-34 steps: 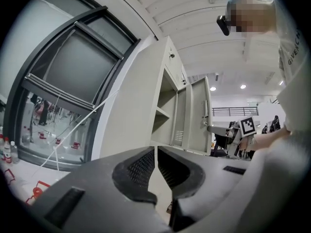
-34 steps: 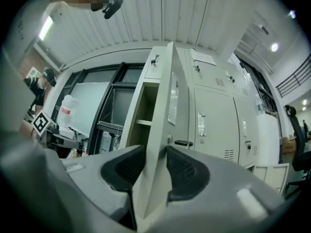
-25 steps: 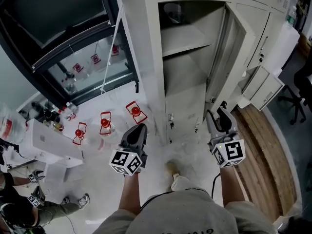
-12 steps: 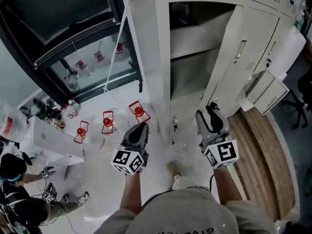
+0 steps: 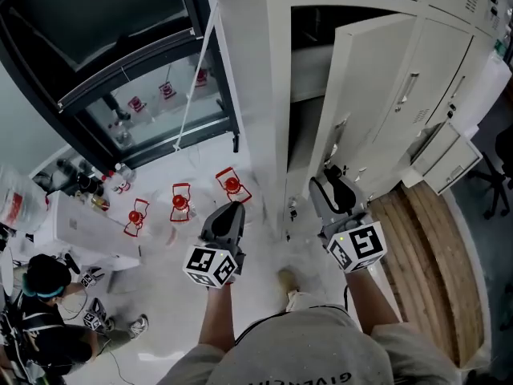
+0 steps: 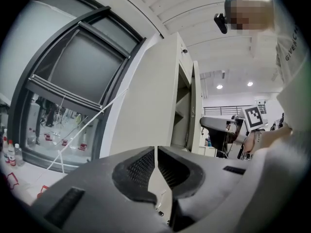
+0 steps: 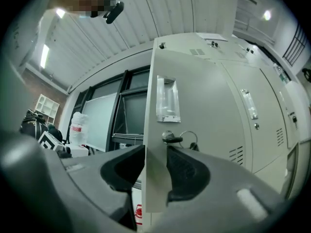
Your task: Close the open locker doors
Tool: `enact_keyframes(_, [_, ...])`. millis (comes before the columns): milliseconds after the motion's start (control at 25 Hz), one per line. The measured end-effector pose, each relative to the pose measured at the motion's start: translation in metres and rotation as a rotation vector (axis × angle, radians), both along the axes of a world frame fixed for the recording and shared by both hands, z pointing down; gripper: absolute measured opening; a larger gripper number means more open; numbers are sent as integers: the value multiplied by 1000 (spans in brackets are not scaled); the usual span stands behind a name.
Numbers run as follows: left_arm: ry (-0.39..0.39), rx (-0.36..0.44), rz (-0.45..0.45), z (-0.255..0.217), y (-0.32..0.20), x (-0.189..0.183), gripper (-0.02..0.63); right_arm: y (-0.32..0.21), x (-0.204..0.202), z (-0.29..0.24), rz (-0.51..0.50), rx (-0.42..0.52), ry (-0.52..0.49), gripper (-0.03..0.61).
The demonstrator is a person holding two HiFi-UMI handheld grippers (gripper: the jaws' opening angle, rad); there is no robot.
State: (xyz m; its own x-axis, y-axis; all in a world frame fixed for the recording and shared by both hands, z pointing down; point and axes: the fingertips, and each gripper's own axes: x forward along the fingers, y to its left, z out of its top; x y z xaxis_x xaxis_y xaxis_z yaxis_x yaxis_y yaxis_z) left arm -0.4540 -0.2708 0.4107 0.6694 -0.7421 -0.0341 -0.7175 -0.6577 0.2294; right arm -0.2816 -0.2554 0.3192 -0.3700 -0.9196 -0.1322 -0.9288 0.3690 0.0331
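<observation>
**Locker door partway shut, right tongs on its edge**

Left tongs (image 5: 231, 212) are pressed together on nothing. They're grey moulded plastic with crosshatched black pads, hanging over the pale speckled floor (image 5: 160, 295).

Right tongs (image 5: 331, 176) pinch the free edge of the locker door (image 5: 365, 79), one dark pad on either side of the thin sheet metal. The grip sits just under the key (image 7: 172, 140) and its wire ring.

Door is flat matte cream steel with a clear plastic label pocket (image 7: 167, 100) above the lock. It stands swung partway across its dark compartment (image 5: 313, 22).

Neighbouring lockers (image 5: 449, 70) to the right are the same cream panels with small vents.

Further out there's a wood plank strip (image 5: 433, 255) and red frame stands (image 5: 178, 203) on the floor. Past those is a big black-framed window (image 5: 120, 54), and someone (image 5: 44, 319) is sitting low in the bottom-left corner.
</observation>
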Motion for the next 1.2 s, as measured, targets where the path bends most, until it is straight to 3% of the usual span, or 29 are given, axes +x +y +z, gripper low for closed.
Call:
enact_keyframes(680, [5,-3,-49,-1,-38,-12,17,-65,-21,8,-88,-31,-3,133])
enact_keyframes(1200, [4,-5,-56,-1,-43,-8,17,-80,-23,10,-113,-28,-8,124])
